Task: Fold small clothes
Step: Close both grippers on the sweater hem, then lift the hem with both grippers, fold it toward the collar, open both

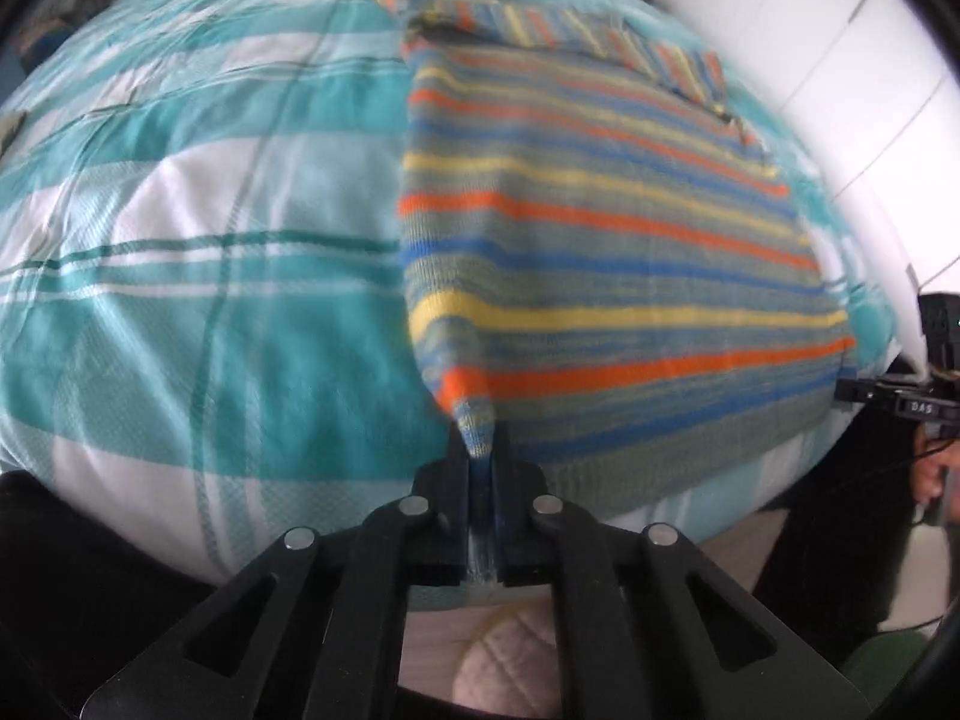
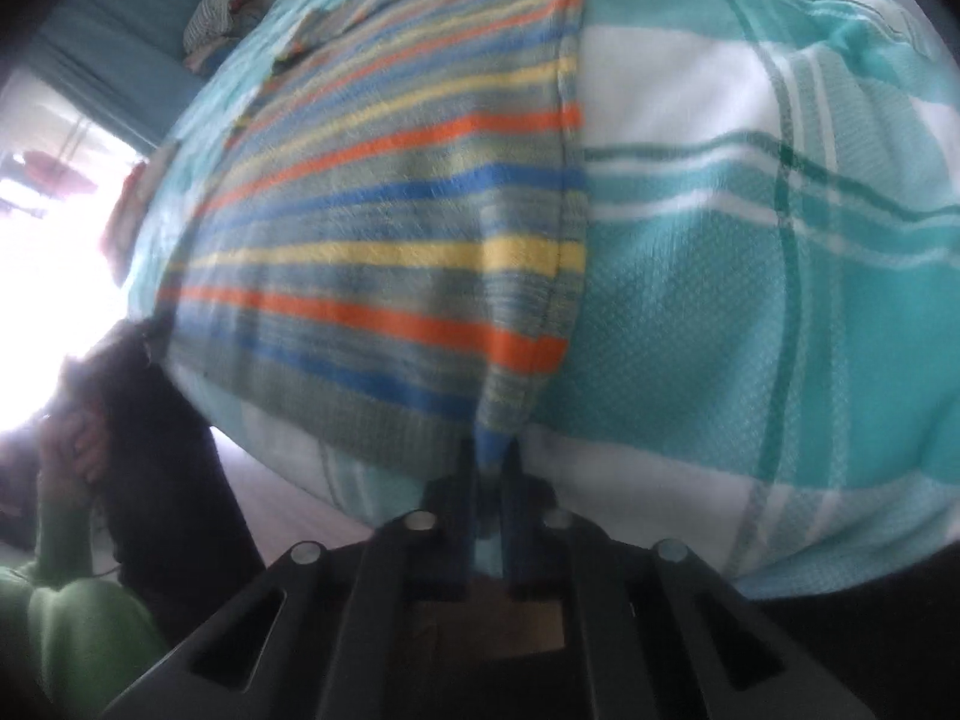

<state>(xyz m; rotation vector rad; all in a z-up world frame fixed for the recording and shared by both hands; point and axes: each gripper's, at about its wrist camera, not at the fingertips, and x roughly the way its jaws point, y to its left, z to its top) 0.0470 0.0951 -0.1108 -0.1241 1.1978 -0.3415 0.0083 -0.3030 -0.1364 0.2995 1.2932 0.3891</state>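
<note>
While the striped knit garment lay spread flat on the teal-and-white checked bedcover, both grippers were clamped on its near hem. The left gripper had its jaws closed together on the garment's near-left corner, which rose in a small peak of fabric between the pads. The right gripper was likewise closed on the near-right corner, with a pinch of blue and yellow knit drawn up between its fingers.

The garment carried orange, yellow and blue stripes on a grey-green ground and extended away from both cameras toward the far side of the bed. One sleeve lay folded across the upper part of the body. In the left wrist view, the right gripper's housing appeared at the right edge, held by a hand. In the right wrist view, a hand and a green sleeve showed at the lower left. Both views were motion-blurred.
</note>
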